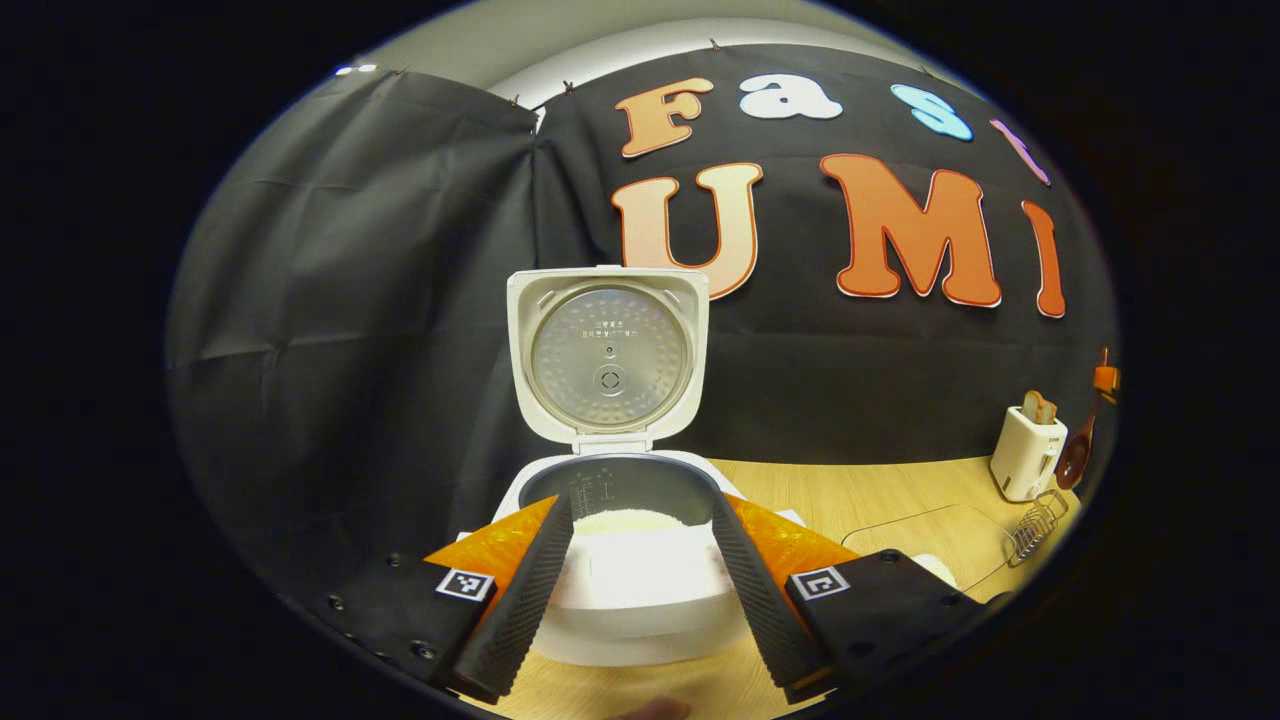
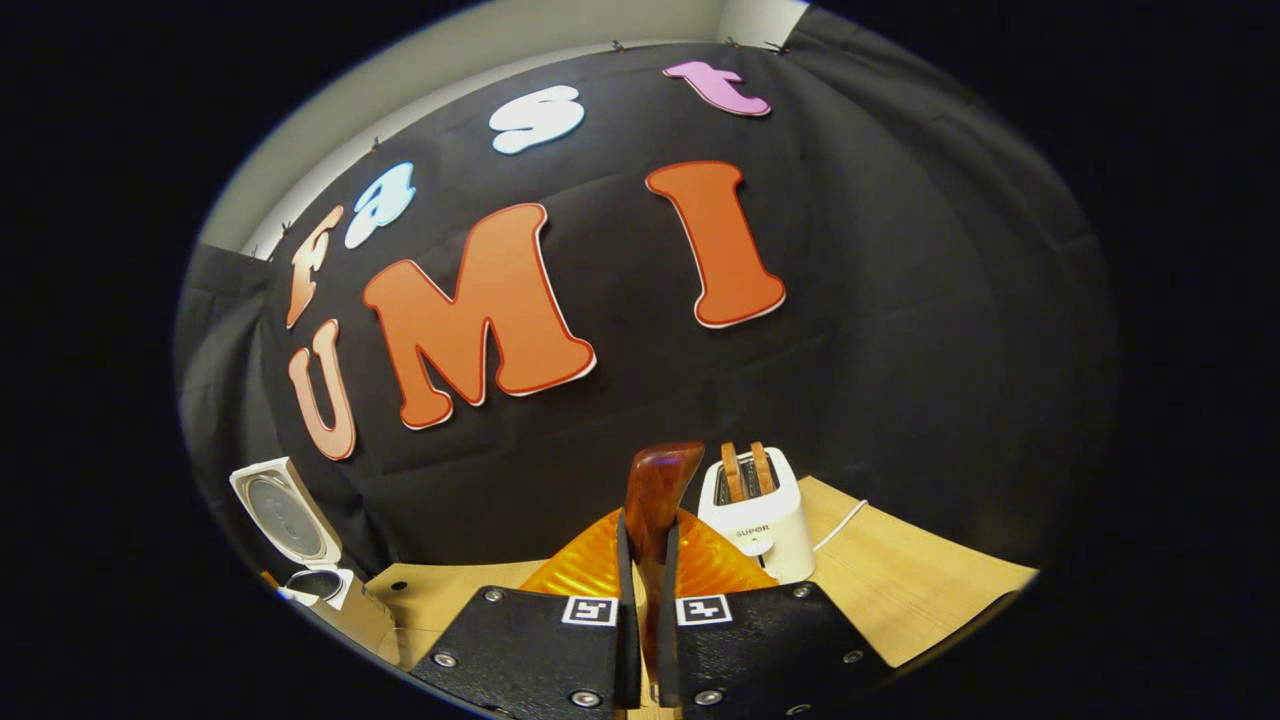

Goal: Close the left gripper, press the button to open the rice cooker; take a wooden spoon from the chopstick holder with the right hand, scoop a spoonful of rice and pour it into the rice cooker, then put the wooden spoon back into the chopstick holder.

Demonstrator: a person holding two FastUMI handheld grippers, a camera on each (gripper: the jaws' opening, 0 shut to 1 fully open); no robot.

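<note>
1. Rice cooker (image 1: pixel 612 560): its lid (image 1: pixel 608 352) stands upright at 12 o'clock in the left gripper view; white rice (image 1: pixel 628 520) lies in the pot.
2. Left gripper (image 1: pixel 640 580): fingers spread wide on either side of the cooker front, holding nothing.
3. Right gripper (image 2: pixel 641 600): fingers clamped on the wooden spoon (image 2: pixel 655 495), whose end rises toward 12 o'clock. Which end cannot be told.
4. Chopstick holder (image 1: pixel 1038 520): a wire rack at 4 o'clock in the left gripper view, beside the toaster (image 1: pixel 1026 452).
5. Judgement: return stage likely. Keep the spoon vertical and lower it squarely into the rack before releasing.
</note>
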